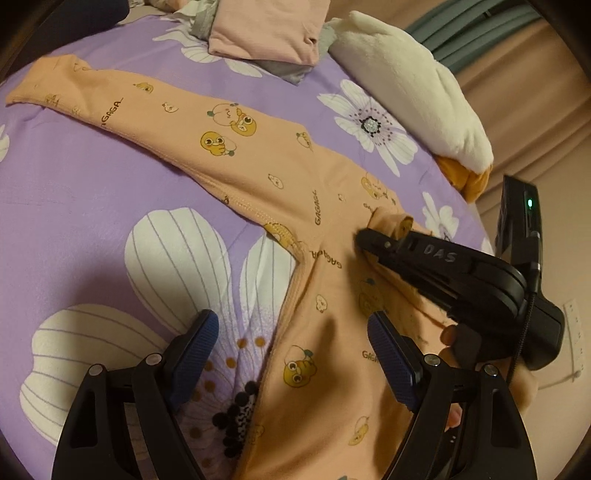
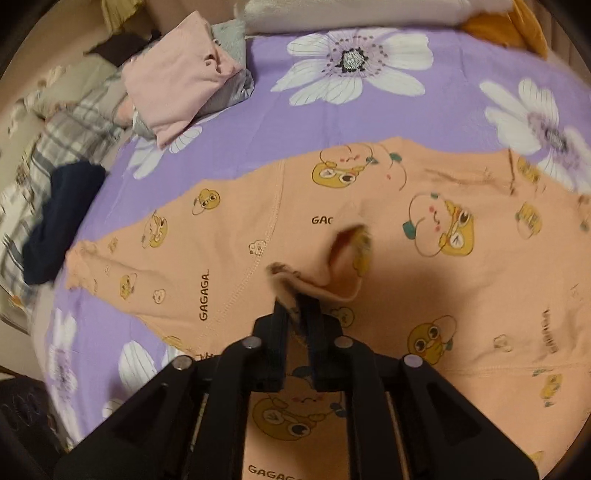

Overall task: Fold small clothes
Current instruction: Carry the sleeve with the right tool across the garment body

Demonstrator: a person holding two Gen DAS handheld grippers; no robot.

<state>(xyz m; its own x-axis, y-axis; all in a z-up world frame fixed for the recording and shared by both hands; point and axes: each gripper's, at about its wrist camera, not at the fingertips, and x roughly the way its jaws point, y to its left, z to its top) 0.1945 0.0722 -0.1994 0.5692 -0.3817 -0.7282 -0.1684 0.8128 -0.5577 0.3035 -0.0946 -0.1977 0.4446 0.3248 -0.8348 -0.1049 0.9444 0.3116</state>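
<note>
An orange child's top with yellow cartoon prints lies spread on the purple flowered bedsheet. One long sleeve stretches to the far left. My left gripper is open, its blue pads hovering over the garment's lower part. My right gripper is shut on a fold of the orange top and lifts it over the body of the garment; it shows in the left wrist view pinching that cloth.
A folded pink garment on grey clothes lies at the far edge of the bed. A white plush pillow and an orange item lie at the right. A dark blue cloth and a plaid blanket are at the left.
</note>
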